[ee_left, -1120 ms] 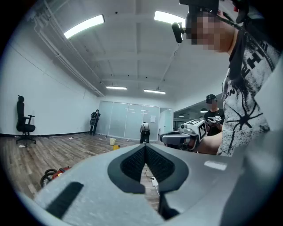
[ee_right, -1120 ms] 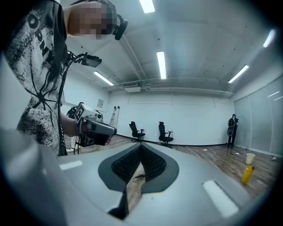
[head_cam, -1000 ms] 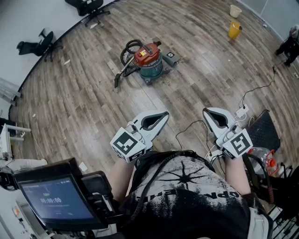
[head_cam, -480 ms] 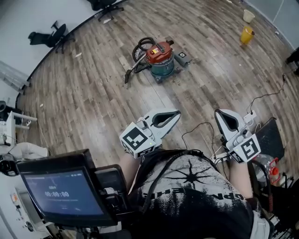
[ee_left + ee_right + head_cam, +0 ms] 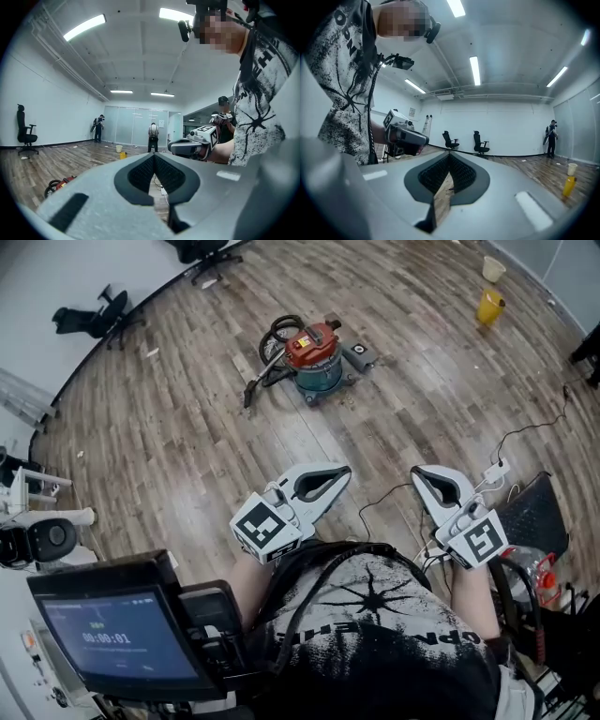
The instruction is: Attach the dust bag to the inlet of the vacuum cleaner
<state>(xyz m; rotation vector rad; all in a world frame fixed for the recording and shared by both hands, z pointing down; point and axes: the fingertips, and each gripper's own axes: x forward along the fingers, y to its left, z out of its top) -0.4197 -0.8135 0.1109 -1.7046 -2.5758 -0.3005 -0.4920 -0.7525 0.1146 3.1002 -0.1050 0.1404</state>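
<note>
Both jaw pairs are pressed together with nothing between them. At the person's waist, the left hand-held gripper points roughly level, forward and slightly inward. The right hand-held gripper sits beside it but apart, also level and angled inward, so the two tips lean toward each other. Each carries one marker cube at the wrist end. One vacuum cleaner, red on top with a teal body and a black hose, stands on the wooden floor well ahead of both. Two office chairs stand by the far wall. One yellow bucket stands near one pale bucket. One screen is at lower left.
</note>
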